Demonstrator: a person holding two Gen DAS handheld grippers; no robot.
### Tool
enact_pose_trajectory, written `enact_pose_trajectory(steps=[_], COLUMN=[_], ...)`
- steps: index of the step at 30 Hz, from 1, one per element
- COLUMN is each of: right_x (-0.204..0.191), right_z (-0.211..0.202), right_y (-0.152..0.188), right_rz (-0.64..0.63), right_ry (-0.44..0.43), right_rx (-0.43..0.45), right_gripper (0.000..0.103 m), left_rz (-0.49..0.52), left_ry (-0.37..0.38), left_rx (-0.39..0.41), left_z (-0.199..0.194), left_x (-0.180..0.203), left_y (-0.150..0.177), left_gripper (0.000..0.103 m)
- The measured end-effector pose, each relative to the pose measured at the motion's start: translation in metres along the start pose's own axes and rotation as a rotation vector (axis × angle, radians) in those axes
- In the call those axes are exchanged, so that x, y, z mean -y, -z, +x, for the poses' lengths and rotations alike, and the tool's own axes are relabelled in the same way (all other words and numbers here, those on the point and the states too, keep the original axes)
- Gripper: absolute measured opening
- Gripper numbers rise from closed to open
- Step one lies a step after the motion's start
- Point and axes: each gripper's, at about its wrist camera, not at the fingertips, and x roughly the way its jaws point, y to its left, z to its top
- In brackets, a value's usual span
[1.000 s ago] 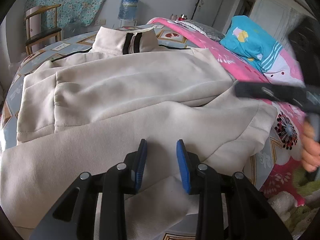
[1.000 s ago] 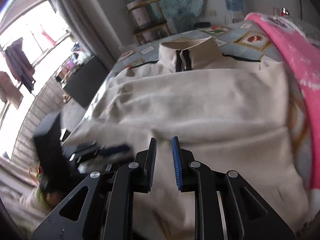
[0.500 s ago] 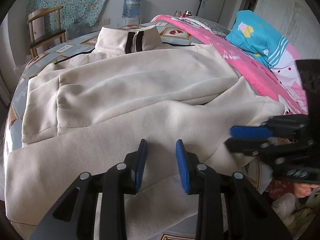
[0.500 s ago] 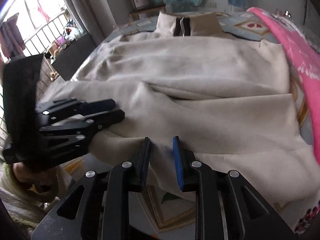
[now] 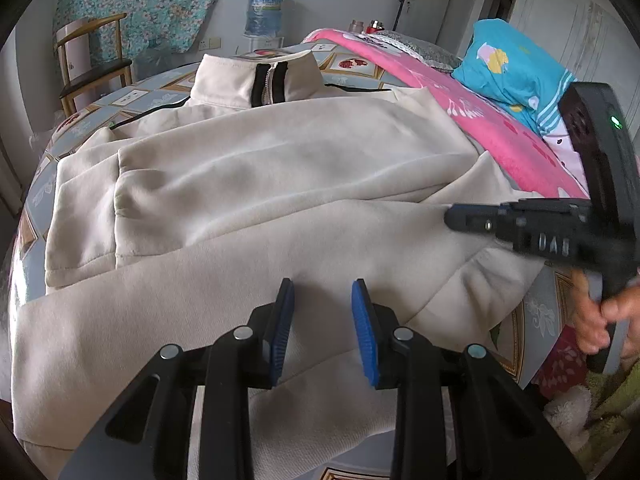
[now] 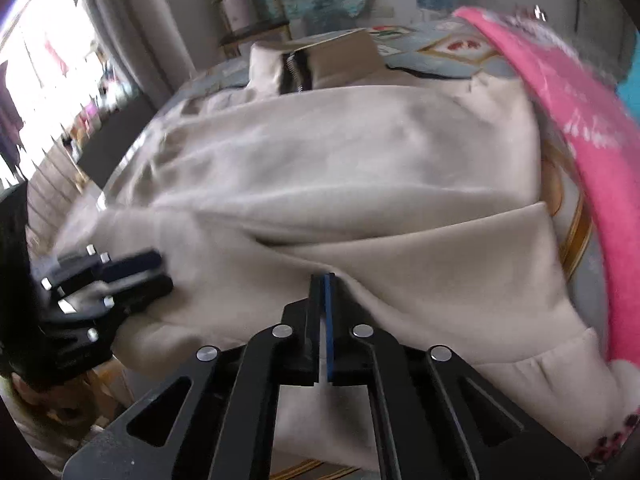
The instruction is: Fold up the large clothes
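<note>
In my left wrist view, my left gripper (image 5: 322, 300) sits at the bottom centre of the frame with its blue pads spread apart, hovering over the near hem of the cream jacket (image 5: 256, 184), nothing between them. In my right wrist view, my right gripper (image 6: 323, 280) fills the lower centre, its pads pressed together on a ridge of the jacket's fabric that peaks right at the fingertips; the picture is blurred, but the cloth looks pinched. The jacket spreads across the middle of both frames, lying on the patterned bed cover (image 5: 348, 64), with a folded sleeve on the left of the left view and its zipped collar (image 5: 260, 80) standing toward the upper centre. At the right edge of the left view my right gripper appears side-on, with my right hand (image 5: 600, 316) on its handle below. Beside the jacket on the right lies a pink blanket (image 5: 500, 128), and past it a blue pillow (image 5: 516, 64) in the upper right. Farthest off, in the upper left, a wooden chair (image 5: 92, 64) stands, and a water bottle (image 5: 264, 12) sits against the wall.
</note>
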Motion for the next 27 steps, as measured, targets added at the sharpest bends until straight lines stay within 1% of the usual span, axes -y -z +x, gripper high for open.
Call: enact_pose_trajectory(steps=[1, 2, 3, 4, 6, 9, 10, 12, 13, 15, 17, 20, 22, 24, 25, 27], right_x=[0.008, 0.011, 0.015, 0.016, 0.016, 0.016, 0.018, 0.025, 0.026, 0.026, 0.024, 0.012, 0.003, -0.002, 0.000, 0.015], right_z=[0.000, -0.002, -0.007, -0.014, -0.026, -0.034, -0.028, -0.013, -0.011, -0.013, -0.028, -0.064, -0.081, -0.085, -0.082, -0.067], right_y=[-0.002, -0.003, -0.004, -0.005, -0.004, -0.002, 0.000, 0.003, 0.005, 0.004, 0.004, 0.012, 0.023, 0.032, 0.038, 0.047], right_rz=[0.040, 0.064, 0.088, 0.098, 0.093, 0.056, 0.052, 0.059, 0.058, 0.072, 0.091, 0.037, -0.015, -0.049, -0.052, -0.011], right_ry=[-0.035, -0.049, -0.061, -0.067, -0.034, 0.068, 0.123, 0.181, 0.183, 0.187, 0.150, 0.097, 0.086, 0.108, 0.140, 0.210], right_rx=[0.000, 0.002, 0.009, 0.016, 0.035, 0.044, 0.025, -0.008, 0.021, 0.008, 0.032, 0.085, 0.097, 0.083, 0.064, 0.010], right_gripper=[0.000, 0.000, 0.004, 0.013, 0.027, 0.027, 0.027, 0.026, 0.026, 0.026, 0.026, 0.030, 0.040, 0.043, 0.044, 0.044], left_rz=[0.004, 0.008, 0.011, 0.010, 0.005, 0.009, 0.010, 0.013, 0.013, 0.011, 0.007, 0.007, 0.009, 0.011, 0.010, 0.008], left_ry=[-0.001, -0.002, 0.000, 0.004, 0.009, 0.005, 0.007, 0.010, 0.010, 0.007, 0.007, 0.007, 0.007, 0.006, 0.006, 0.006], left_rx=[-0.001, -0.002, -0.003, -0.003, -0.001, -0.001, -0.001, -0.003, -0.002, -0.007, -0.006, -0.008, -0.012, -0.013, -0.012, -0.012], left_z=[0.000, 0.000, 0.000, -0.001, 0.000, 0.000, 0.000, 0.001, 0.000, 0.001, 0.001, 0.001, 0.001, 0.001, 0.001, 0.000], left_x=[0.000, 0.000, -0.001, -0.002, -0.002, -0.002, -0.002, -0.002, -0.002, -0.003, -0.002, -0.002, -0.002, -0.002, -0.002, -0.002], left_y=[0.000, 0.000, 0.001, 0.001, 0.001, 0.000, 0.001, 0.001, 0.000, 0.000, 0.000, 0.000, 0.000, 0.000, -0.001, -0.001], left_gripper=[0.028, 0.028, 0.028, 0.028, 0.028, 0.028, 0.028, 0.028, 0.028, 0.028, 0.028, 0.028, 0.028, 0.028, 0.028, 0.028])
